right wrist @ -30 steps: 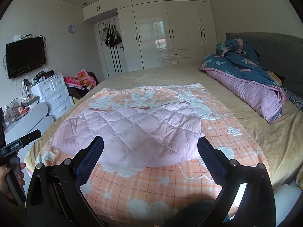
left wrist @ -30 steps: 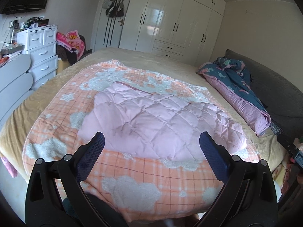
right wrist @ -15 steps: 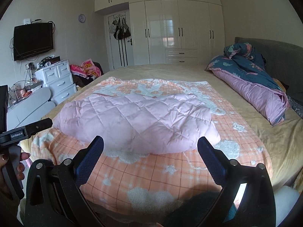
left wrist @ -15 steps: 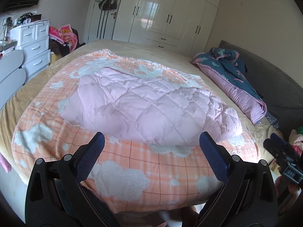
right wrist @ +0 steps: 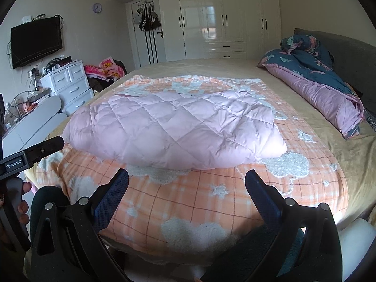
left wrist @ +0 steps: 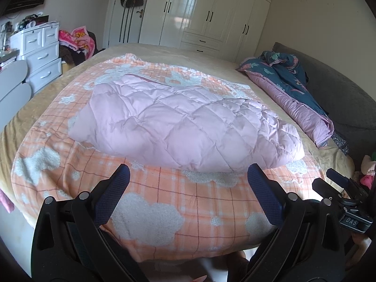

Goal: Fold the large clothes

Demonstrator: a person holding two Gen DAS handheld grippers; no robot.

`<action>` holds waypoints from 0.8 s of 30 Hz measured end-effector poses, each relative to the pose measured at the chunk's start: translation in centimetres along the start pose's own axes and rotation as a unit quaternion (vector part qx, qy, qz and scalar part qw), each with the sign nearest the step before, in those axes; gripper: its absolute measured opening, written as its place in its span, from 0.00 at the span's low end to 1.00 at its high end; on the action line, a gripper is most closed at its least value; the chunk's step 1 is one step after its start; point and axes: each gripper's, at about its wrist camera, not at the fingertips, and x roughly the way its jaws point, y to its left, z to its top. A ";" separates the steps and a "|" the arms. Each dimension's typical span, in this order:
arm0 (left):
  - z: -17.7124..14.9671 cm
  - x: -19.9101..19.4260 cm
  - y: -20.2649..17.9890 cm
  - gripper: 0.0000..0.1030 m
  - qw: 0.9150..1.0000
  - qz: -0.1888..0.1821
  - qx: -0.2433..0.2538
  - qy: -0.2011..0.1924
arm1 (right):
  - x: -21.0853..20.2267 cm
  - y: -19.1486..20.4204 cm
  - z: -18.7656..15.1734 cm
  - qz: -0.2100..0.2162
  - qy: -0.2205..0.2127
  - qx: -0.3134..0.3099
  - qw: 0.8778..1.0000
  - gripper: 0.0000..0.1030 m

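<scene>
A pink quilted padded coat (left wrist: 185, 122) lies folded in a thick bundle on an orange checked blanket (left wrist: 164, 202) with white clouds, spread over the bed. It also shows in the right wrist view (right wrist: 174, 127). My left gripper (left wrist: 188, 188) is open and empty, held over the blanket's near edge just short of the coat. My right gripper (right wrist: 186, 188) is open and empty, also short of the coat's near edge. The right gripper shows at the left view's right edge (left wrist: 343, 195), and the left gripper at the right view's left edge (right wrist: 30, 155).
A rolled blue and purple duvet (left wrist: 293, 94) lies along the grey headboard (left wrist: 347, 98) on the right. White drawers (left wrist: 40, 54) and a pile of clothes (right wrist: 103, 69) stand left of the bed. White wardrobes (right wrist: 225, 18) line the far wall.
Both grippers have dropped lower and moved closer to the bed's near edge, so the coat looks larger and flatter in view. Both stay open and empty. The coat has not moved.
</scene>
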 end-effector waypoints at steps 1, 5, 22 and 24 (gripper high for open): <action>0.0 0.0 0.0 0.91 1.000 0.001 0.001 0.000 | 0.0 -0.1 0.0 0.000 0.000 0.000 1.000 0.96; -0.1 0.0 0.0 0.91 1.000 0.005 0.002 0.002 | -0.2 -0.2 0.1 0.000 -0.001 0.001 1.000 0.96; 0.0 -0.2 -0.1 0.91 1.000 0.010 0.008 0.005 | -0.4 -0.2 0.2 -0.001 -0.002 0.001 1.000 0.96; 0.0 -0.2 -0.1 0.91 1.000 0.010 0.008 0.004 | -0.4 -0.2 0.2 0.000 -0.002 0.001 1.000 0.96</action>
